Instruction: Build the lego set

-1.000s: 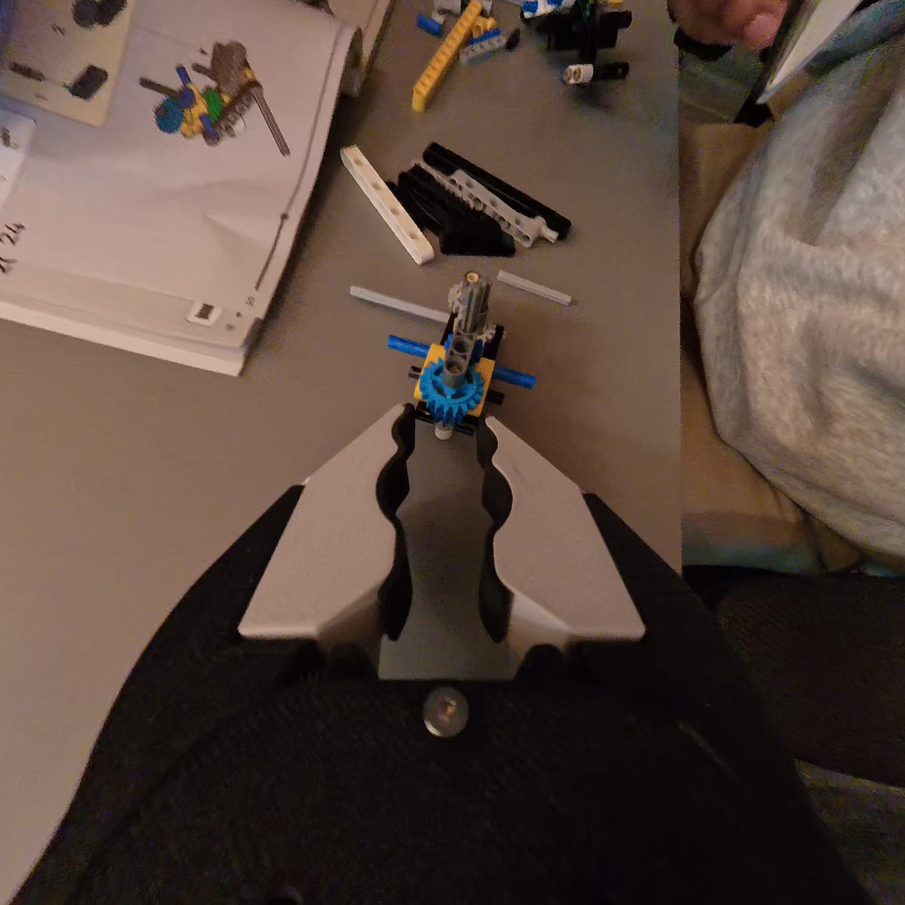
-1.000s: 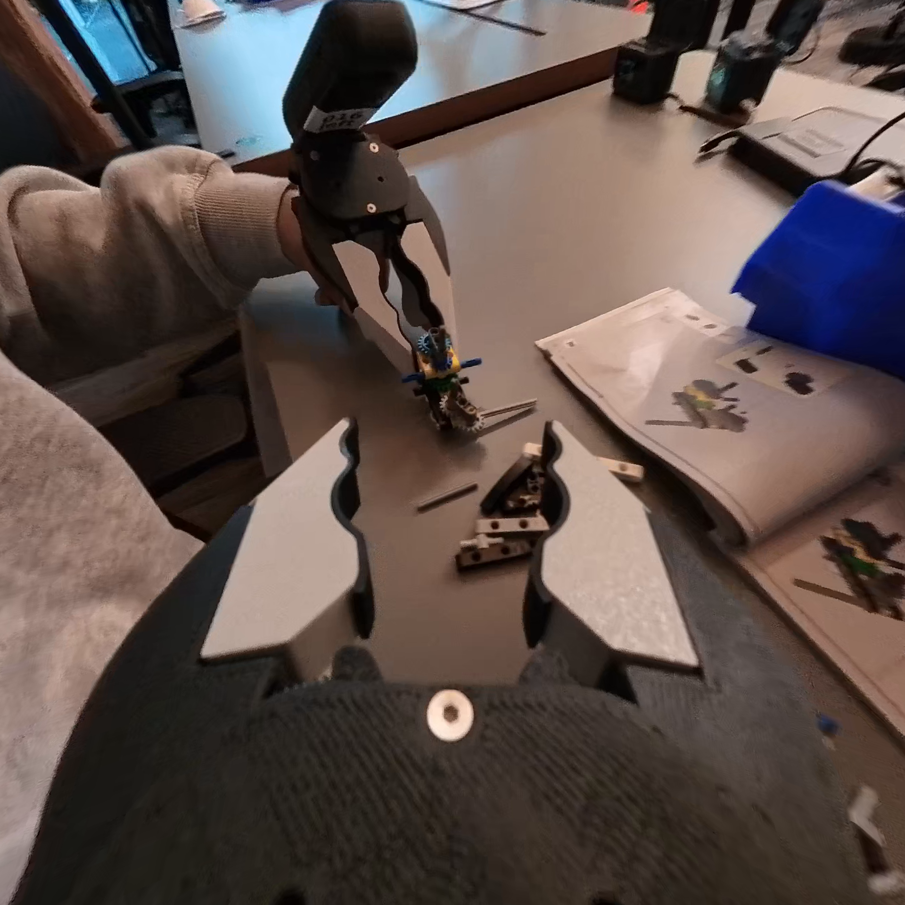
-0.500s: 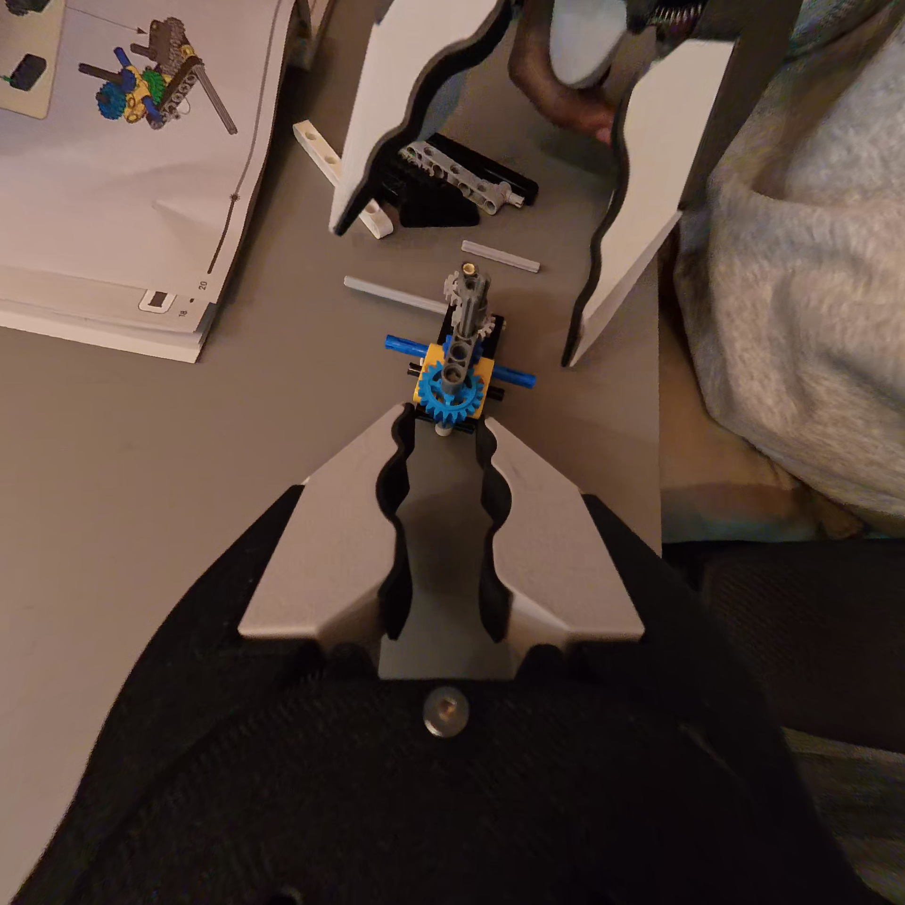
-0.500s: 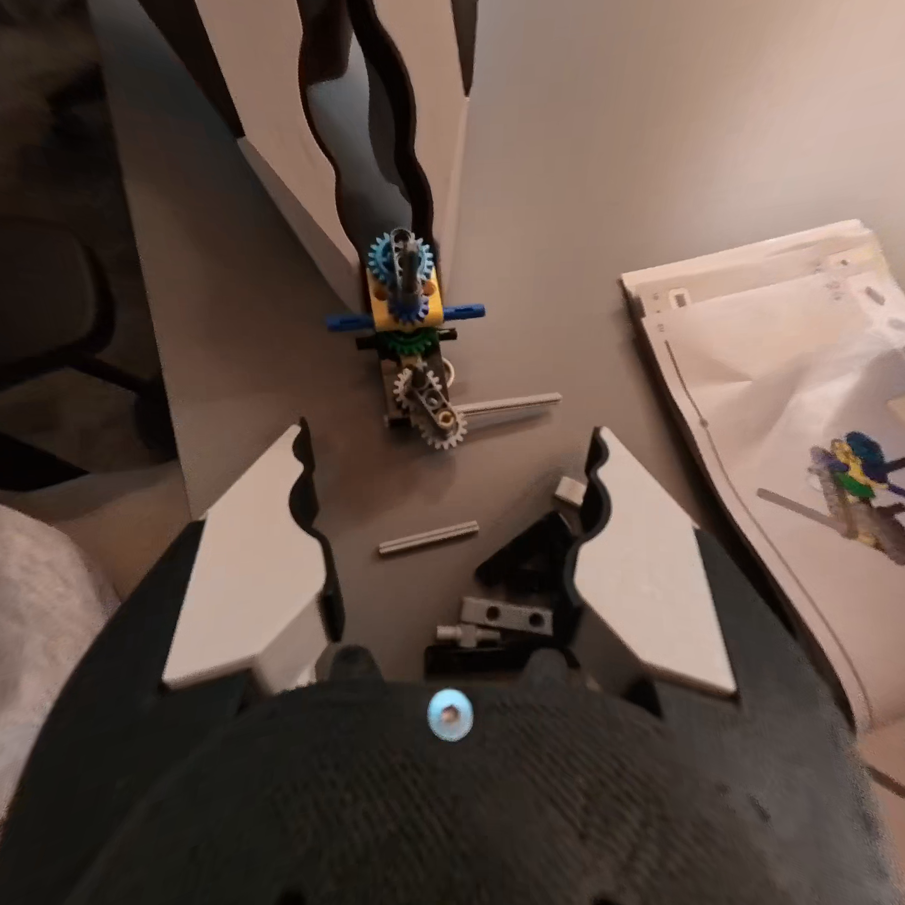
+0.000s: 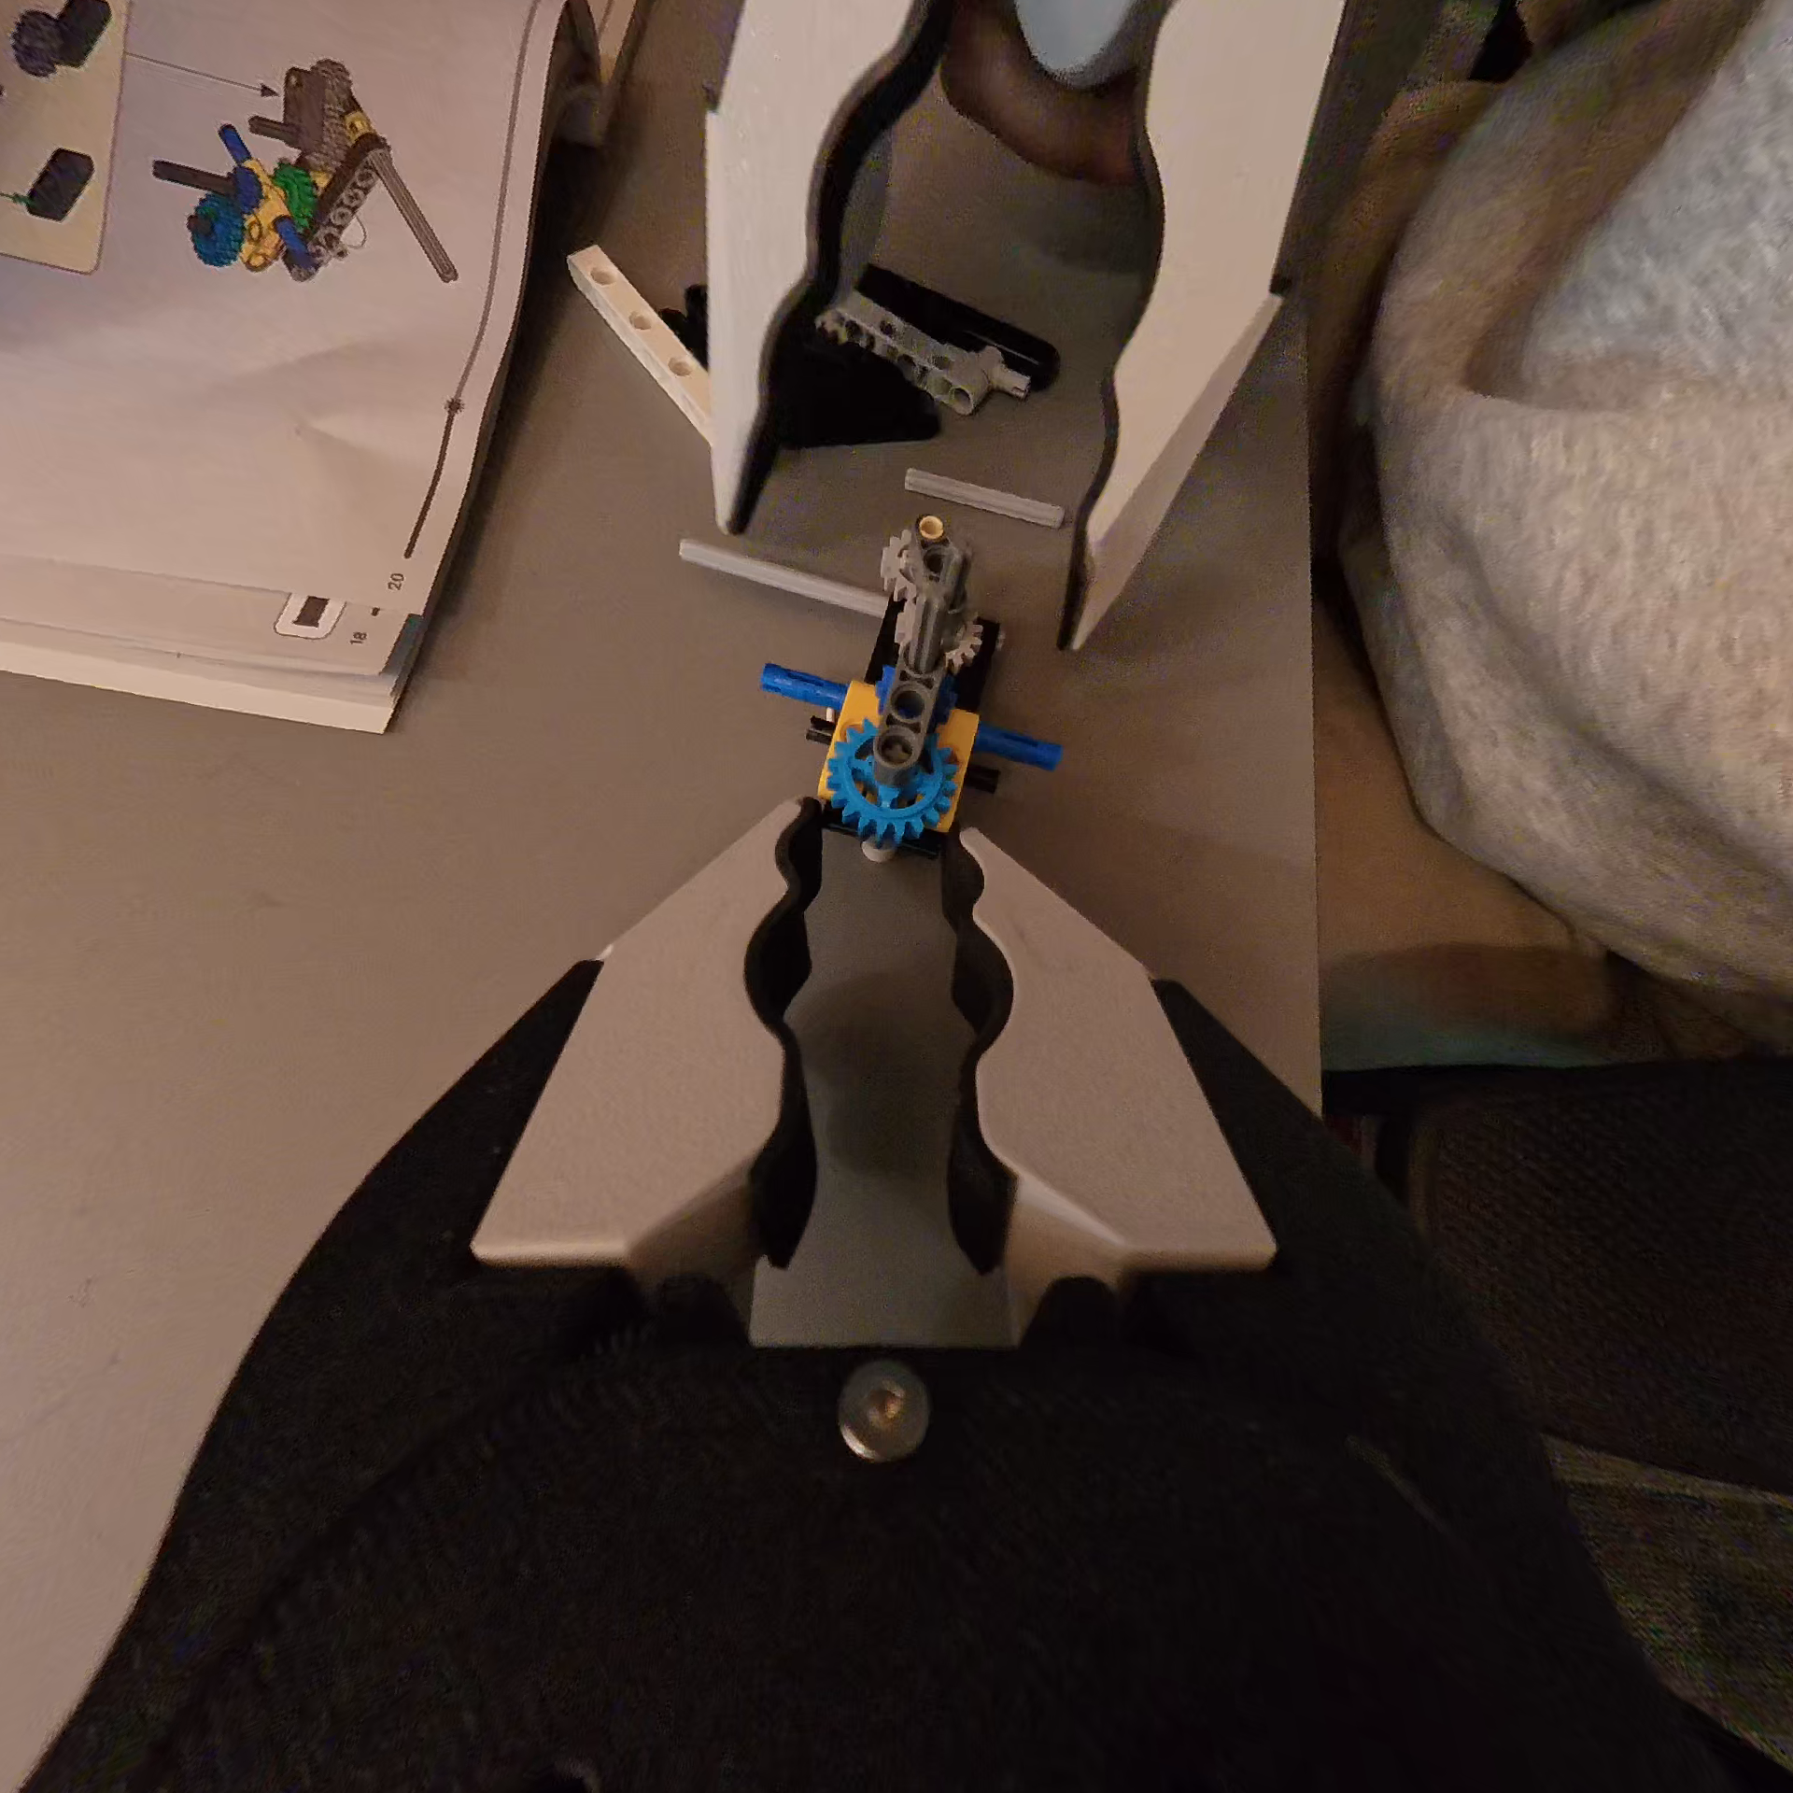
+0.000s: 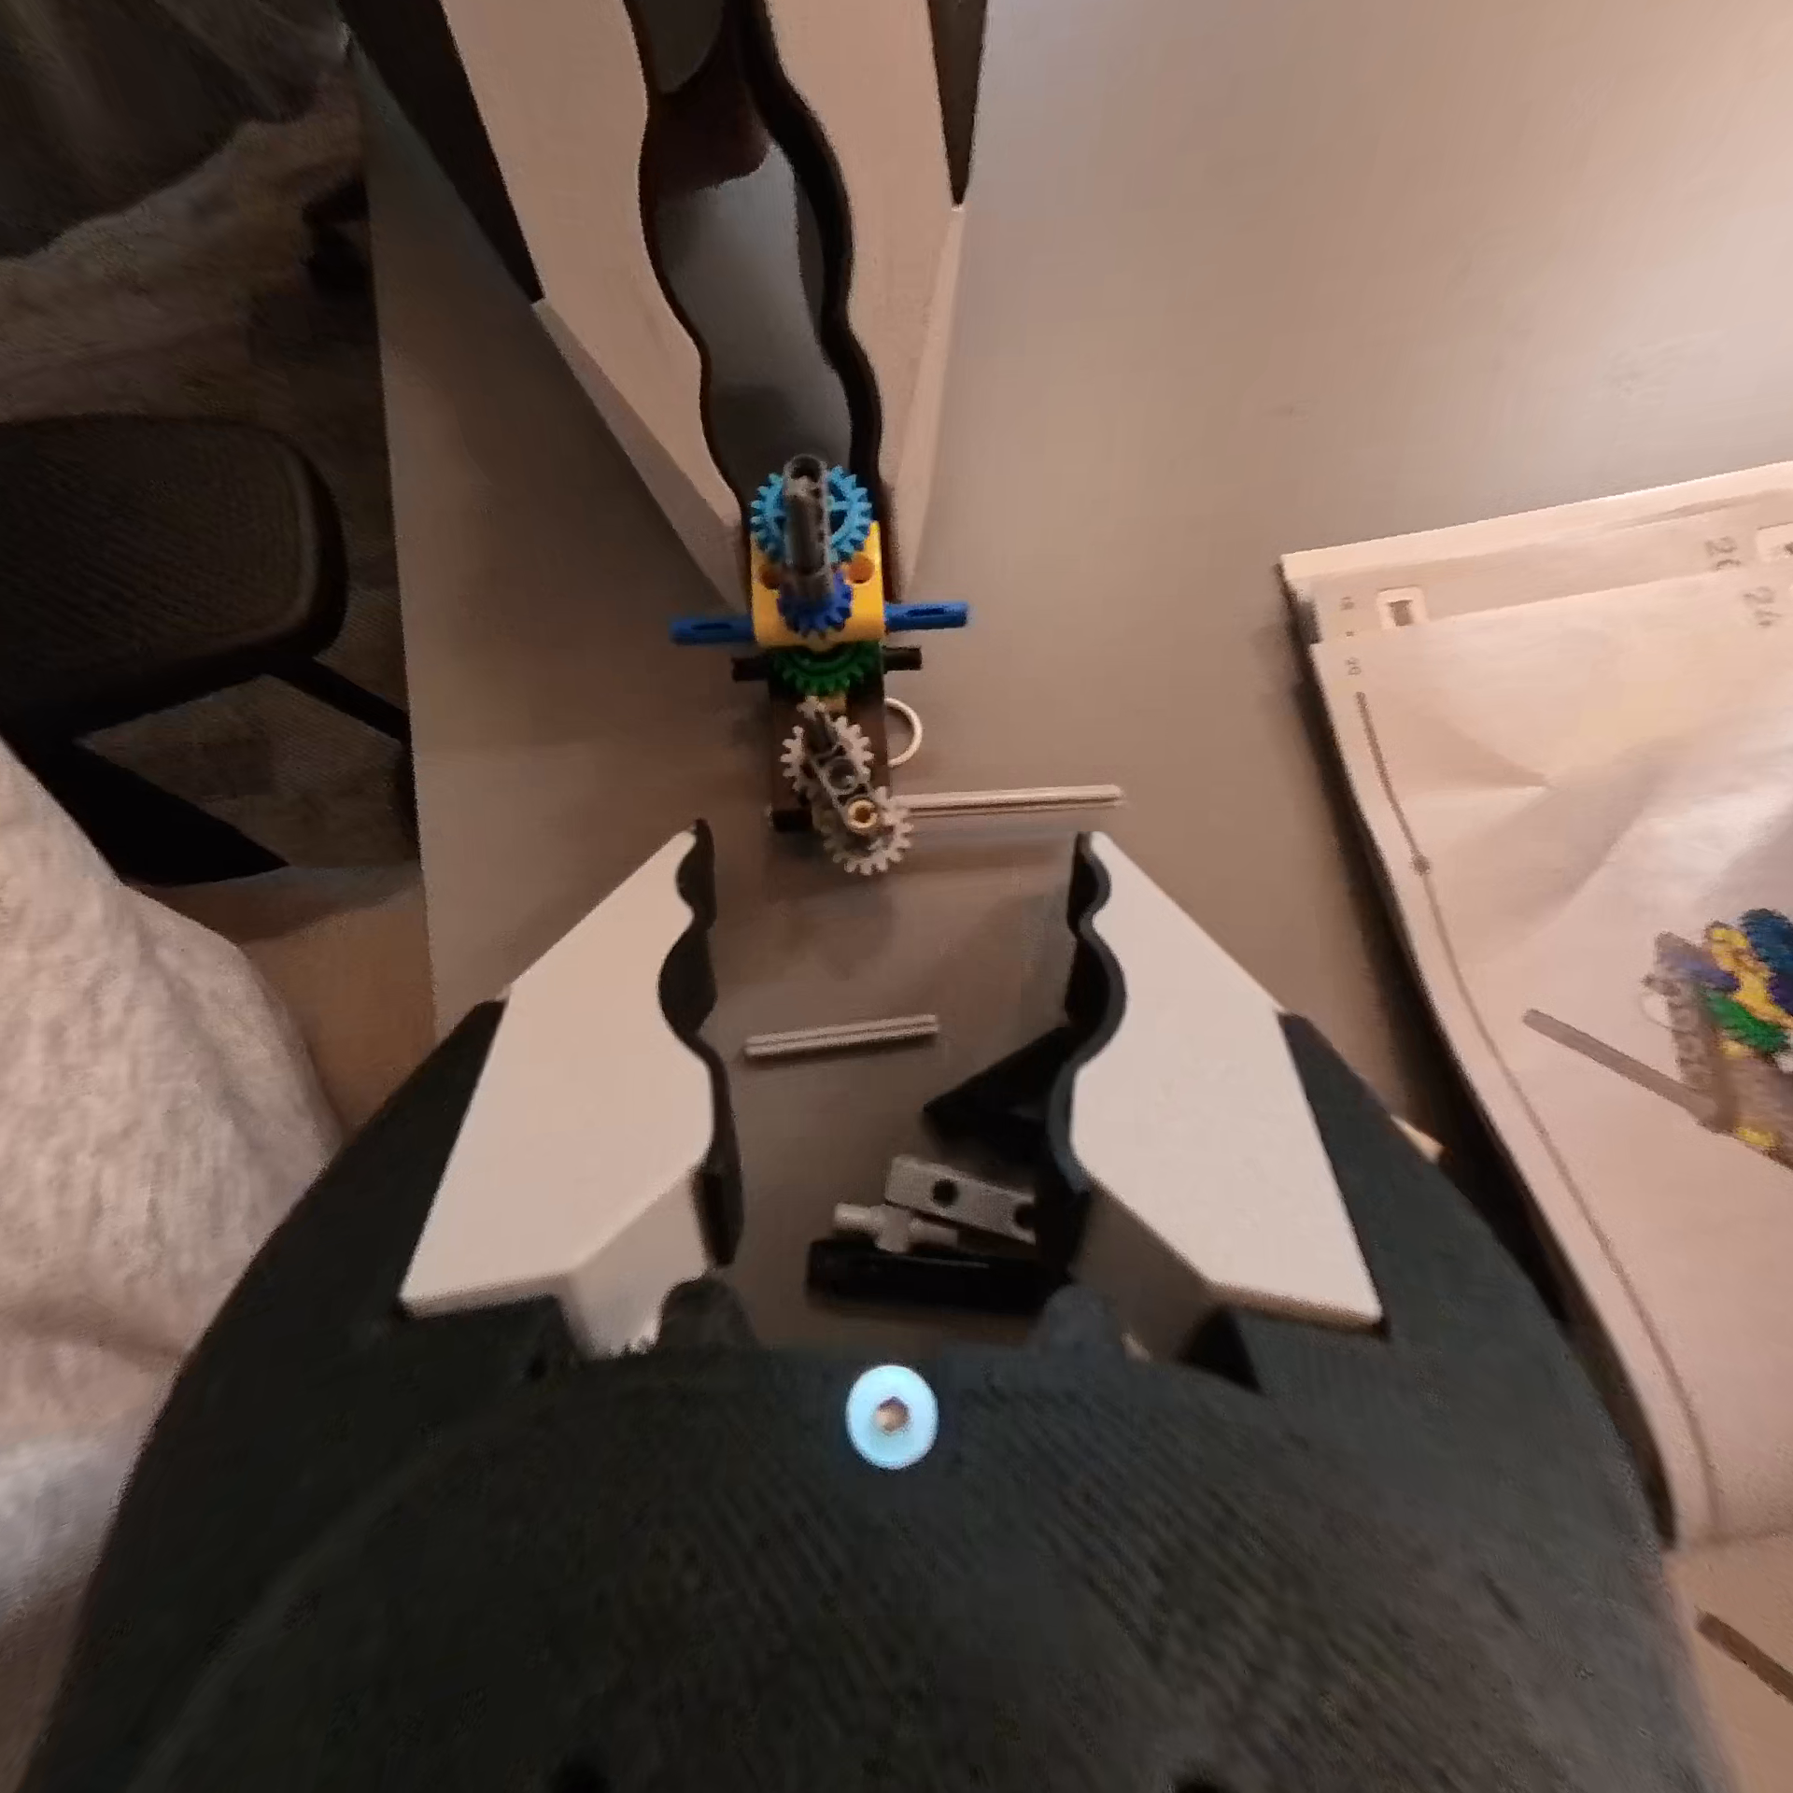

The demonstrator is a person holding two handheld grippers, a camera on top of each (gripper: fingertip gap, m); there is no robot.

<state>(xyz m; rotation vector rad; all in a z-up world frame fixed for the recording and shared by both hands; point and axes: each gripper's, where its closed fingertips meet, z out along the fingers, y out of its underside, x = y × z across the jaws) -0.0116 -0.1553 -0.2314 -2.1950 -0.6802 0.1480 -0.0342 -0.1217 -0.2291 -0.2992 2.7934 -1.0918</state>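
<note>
A grey table (image 5: 291, 970) fills both views, its edge running beside a person's grey fleece sleeve (image 5: 1601, 534). An open instruction booklet (image 5: 243, 388) lies on the table, cut off by the frame in both views; its printed diagrams are blurred in the right wrist view.

The left gripper (image 5: 881, 832) sits low over the table, its fingers narrowed onto the near end of the lego assembly (image 5: 897, 718). The tips clasp a black base part below the blue gear (image 5: 891, 781), though the contact itself is partly hidden by the gear.

The right gripper (image 6: 888, 854) points at the assembly from the opposite side, fingers spread wide and holding nothing. Compared with one second ago it has come much closer: then it stood well back, and in the left wrist view it was out of sight; now its two white fingers (image 5: 1174, 340) straddle the far end of the assembly. The left gripper and the assembly have not shifted.

The assembly rests on the table: a yellow block, blue cross axle, green gear (image 6: 825, 669) and small grey gears (image 6: 844, 786). Loose parts lie behind: a white beam (image 5: 635, 320) partly covered by a finger, black pieces (image 6: 999, 1096) hard to tell apart, and two grey axles, one short (image 6: 842, 1038), one long (image 6: 1014, 798).
</note>
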